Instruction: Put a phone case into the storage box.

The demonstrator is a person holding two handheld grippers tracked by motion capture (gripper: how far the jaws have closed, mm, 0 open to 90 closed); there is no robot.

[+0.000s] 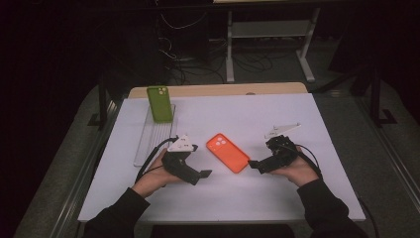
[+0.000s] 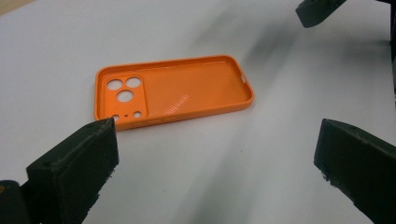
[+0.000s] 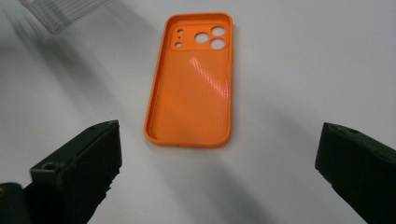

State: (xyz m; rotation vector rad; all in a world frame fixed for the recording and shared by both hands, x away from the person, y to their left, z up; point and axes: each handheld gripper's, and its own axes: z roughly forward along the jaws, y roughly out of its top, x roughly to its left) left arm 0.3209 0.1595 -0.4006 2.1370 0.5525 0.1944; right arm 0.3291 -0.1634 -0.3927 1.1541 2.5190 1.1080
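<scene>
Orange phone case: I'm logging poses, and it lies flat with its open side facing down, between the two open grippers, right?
Not quite: the orange phone case lies open side up; the right gripper view shows its hollow inside. It does lie flat between the open left gripper and right gripper.

Both forearms, in dark sleeves, enter from the near edge and angle inward toward each other. The left hand grips the left gripper from below and behind, palm up, with its jaws pointing right toward the centre; its cable loops back over the wrist. The right hand cradles the right gripper likewise, jaws pointing left. Seen in each gripper view, both pairs of black jaws stand wide apart, holding nothing. The two grippers face each other, set apart, low over the table.
</scene>
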